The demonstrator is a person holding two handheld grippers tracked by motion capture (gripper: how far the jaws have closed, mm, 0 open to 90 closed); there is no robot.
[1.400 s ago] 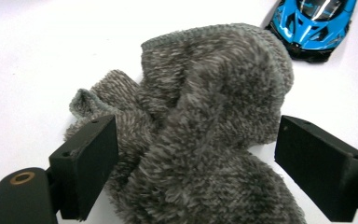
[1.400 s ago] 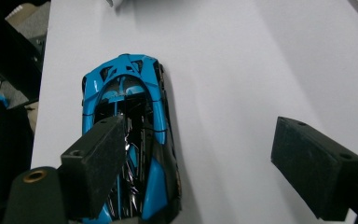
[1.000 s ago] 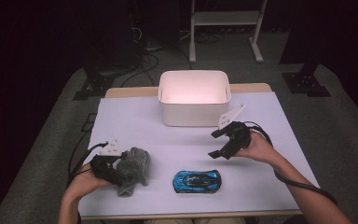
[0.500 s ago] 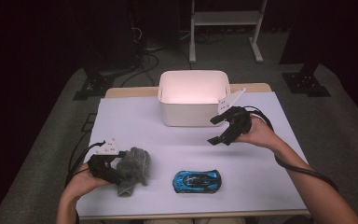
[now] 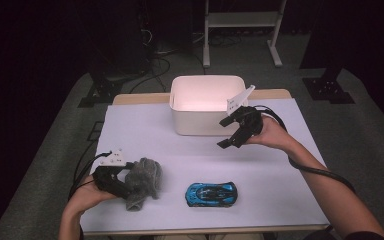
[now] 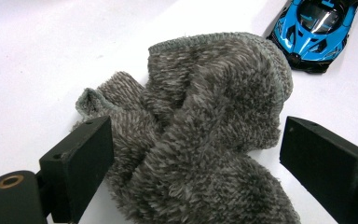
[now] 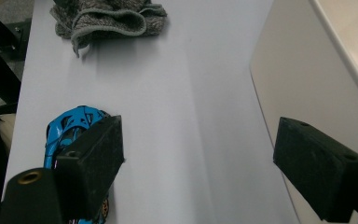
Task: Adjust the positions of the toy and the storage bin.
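Observation:
A grey fuzzy cloth [image 5: 144,181] lies crumpled at the table's front left. My left gripper [image 5: 126,186] is down at its left side. In the left gripper view the two jaws stand open on either side of the cloth [image 6: 200,135], apart from it. A blue toy car [image 5: 211,194] sits at the front middle; it also appears in the left gripper view [image 6: 314,30] and the right gripper view [image 7: 67,133]. My right gripper [image 5: 231,135] hangs open above the table, just in front of the white bin [image 5: 200,125]. Nothing is between its fingers [image 7: 100,154].
The white bin stands at the back middle of the white table [image 5: 290,200], and its wall [image 7: 307,70] is close on the right in the right gripper view. Dark floor, stands and cables surround the table. A cable [image 5: 320,170] trails along the right forearm.
My right gripper has risen and moved back and left, from the table's right side to the bin's front right corner. The left gripper has stayed at the cloth.

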